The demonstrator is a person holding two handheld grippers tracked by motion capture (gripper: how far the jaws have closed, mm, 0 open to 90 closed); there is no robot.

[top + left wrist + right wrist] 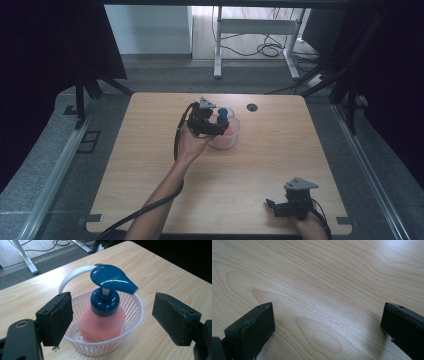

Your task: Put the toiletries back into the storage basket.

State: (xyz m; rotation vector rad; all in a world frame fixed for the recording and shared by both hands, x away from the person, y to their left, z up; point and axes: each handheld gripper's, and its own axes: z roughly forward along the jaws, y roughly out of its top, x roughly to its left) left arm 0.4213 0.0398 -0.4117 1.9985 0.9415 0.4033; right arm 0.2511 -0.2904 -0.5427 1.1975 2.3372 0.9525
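Pink liquid fills the pump bottle we find standing upright inside a small white slotted basket, its dark blue collar and broad blue pump head rising above the rim. The basket's white handle arches up behind the bottle. In the high view we see basket and bottle on the far middle part of the wooden table, a little left of a dark round hole in the tabletop.

We see the left gripper with its jaws spread wide, one on each side of the basket; the left pad seems to overlap the basket's rim, though we cannot tell whether it touches, and the other stands apart from it. Nothing is clasped between them. From above, the left hand holds this gripper just beside the basket, its cable trailing back along the forearm.

The right gripper is likewise parted wide over bare wood grain, holding nothing. In the high view it sits at the near right corner of the table, well apart from the basket
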